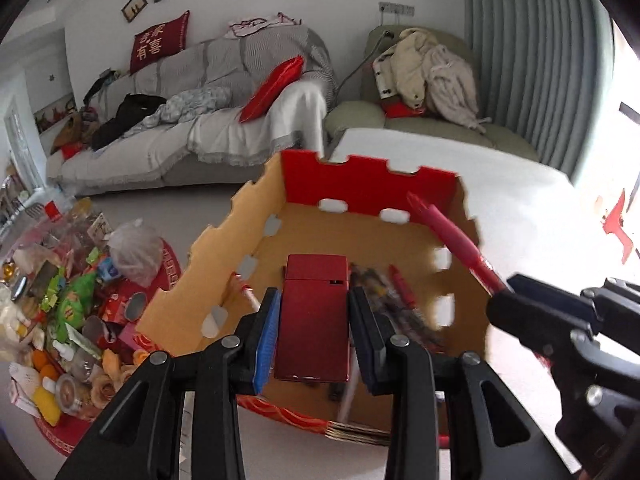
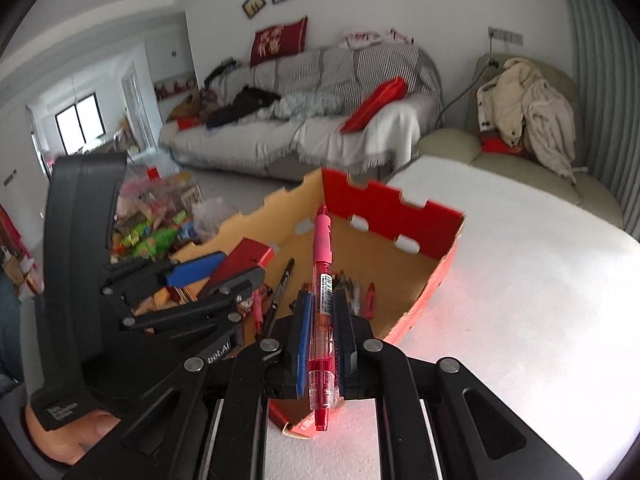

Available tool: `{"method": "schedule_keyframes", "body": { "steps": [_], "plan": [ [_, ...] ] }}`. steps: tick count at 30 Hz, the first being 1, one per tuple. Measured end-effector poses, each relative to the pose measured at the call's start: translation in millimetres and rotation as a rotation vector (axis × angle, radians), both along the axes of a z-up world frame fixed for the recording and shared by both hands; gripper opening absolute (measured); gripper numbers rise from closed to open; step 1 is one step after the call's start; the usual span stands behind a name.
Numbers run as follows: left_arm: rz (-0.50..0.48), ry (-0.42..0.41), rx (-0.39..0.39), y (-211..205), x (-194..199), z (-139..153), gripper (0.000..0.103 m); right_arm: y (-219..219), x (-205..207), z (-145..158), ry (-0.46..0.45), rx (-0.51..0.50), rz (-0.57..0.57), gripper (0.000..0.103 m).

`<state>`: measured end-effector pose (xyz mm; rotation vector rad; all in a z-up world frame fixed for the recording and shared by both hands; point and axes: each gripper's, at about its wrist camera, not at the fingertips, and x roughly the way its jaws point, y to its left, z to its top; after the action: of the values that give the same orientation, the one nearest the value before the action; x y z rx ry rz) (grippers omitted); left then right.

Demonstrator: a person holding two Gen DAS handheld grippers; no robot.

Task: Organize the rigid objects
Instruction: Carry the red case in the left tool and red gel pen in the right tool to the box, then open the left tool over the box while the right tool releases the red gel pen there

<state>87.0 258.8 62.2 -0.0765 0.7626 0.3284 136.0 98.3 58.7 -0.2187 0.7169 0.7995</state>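
Observation:
An open cardboard box (image 1: pixel 362 190) with a red outside stands on the white table; it also shows in the right wrist view (image 2: pixel 400 208). My left gripper (image 1: pixel 314 316) is shut on a dark red rectangular case (image 1: pixel 314 320) and holds it above the box's inside. The case also shows in the right wrist view (image 2: pixel 244 260). My right gripper (image 2: pixel 322 316) is shut on a pink-red pen (image 2: pixel 323 288), pointing over the box's near edge. The pen shows in the left wrist view (image 1: pixel 452 240), with the right gripper (image 1: pixel 508 300) at the box's right side. Pens and a crayon (image 2: pixel 370 300) lie in the box.
A low table at the left holds a cluttered pile of snacks and bottles (image 1: pixel 64 312). The white table top (image 2: pixel 520 280) spreads right of the box. A grey sofa (image 1: pixel 208 96) and a green armchair with clothes (image 1: pixel 424 76) stand behind.

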Motion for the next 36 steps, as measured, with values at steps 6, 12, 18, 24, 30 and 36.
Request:
{"method": "schedule_keyframes", "body": {
  "steps": [6, 12, 18, 24, 30, 36],
  "plan": [
    [0.008, 0.042, -0.016, 14, 12, -9, 0.037, 14, 18, -22, 0.038, -0.068, 0.012, 0.011],
    [0.018, 0.064, -0.049, 22, 20, -17, 0.037, 23, 35, -28, 0.066, -0.099, 0.013, 0.011],
    [0.022, 0.082, -0.067, 29, 29, -18, 0.037, 31, 47, -29, 0.076, -0.105, 0.027, 0.011],
    [0.007, 0.116, -0.036, 28, 36, -19, 0.05, 38, 56, -31, 0.104, -0.103, 0.049, 0.012],
    [0.015, 0.099, -0.019, 31, 35, -11, 0.072, 31, 64, -36, 0.1, -0.113, 0.003, 0.067],
    [-0.006, 0.106, -0.008, 25, 39, -13, 0.072, 20, 70, -32, 0.106, -0.082, -0.004, 0.067]
  ]
}}
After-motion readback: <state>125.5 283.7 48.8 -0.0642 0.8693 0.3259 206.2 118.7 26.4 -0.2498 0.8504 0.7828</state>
